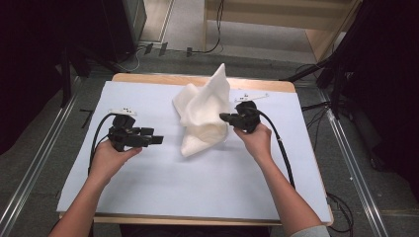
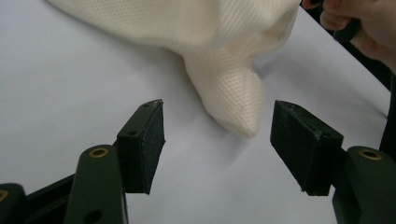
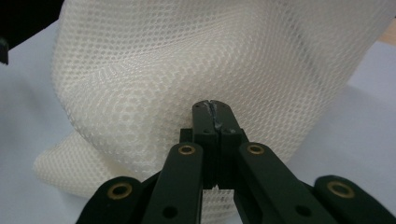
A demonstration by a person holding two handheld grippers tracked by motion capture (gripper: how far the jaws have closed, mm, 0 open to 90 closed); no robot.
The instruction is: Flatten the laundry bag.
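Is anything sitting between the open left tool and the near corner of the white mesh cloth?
Nothing visible. In the left gripper view the left tool is open, with bare table cover between its jaws and the cloth corner just ahead. The right tool is shut on the cloth's far side, out of that path.

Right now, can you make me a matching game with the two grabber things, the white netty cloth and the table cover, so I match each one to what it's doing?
Things:
1. left black two-finger gripper
2. right black two-finger gripper
3. white mesh fabric cloth
4. pale blue sheet covering the table

States:
A. lying flat under everything
B. fingers wide open, holding nothing
C. bunched up, one corner sticking up
D. fingers closed on the mesh

Pairs: 1-B, 2-D, 3-C, 4-A
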